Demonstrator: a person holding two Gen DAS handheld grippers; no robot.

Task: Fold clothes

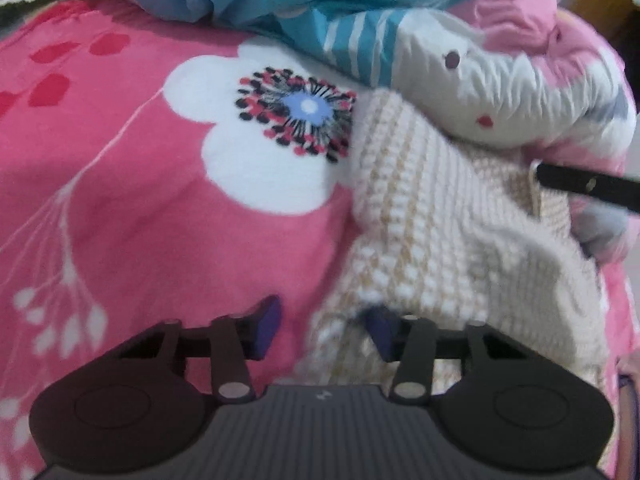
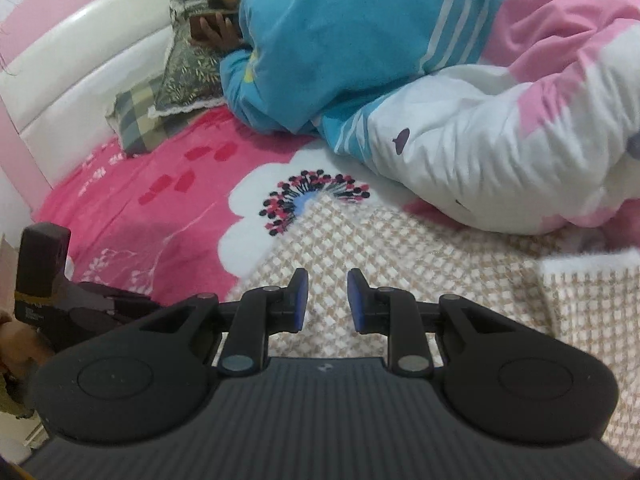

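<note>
A cream and tan knit sweater [image 1: 432, 216] lies on the pink bed sheet, on the right of the left wrist view. My left gripper [image 1: 322, 330] is open at the sweater's near left edge. Its right pad [image 1: 380, 332] sinks into the knit and its left pad [image 1: 266, 326] hangs over bare sheet, so the edge lies between the jaws, unpressed. One black finger [image 1: 580, 186] of the right gripper reaches in over the sweater's far right edge. In the right wrist view my right gripper [image 2: 328, 298] hovers slightly open over the sweater [image 2: 400, 248], with nothing between its pads.
A person [image 2: 224, 28] lies at the head of the bed holding a phone, under a blue, pink and white quilt [image 2: 480, 112] that borders the sweater's far side. Pillows [image 2: 160, 100] rest against the white headboard [image 2: 80, 52]. Pink flowered sheet [image 1: 140, 180] spreads left of the sweater.
</note>
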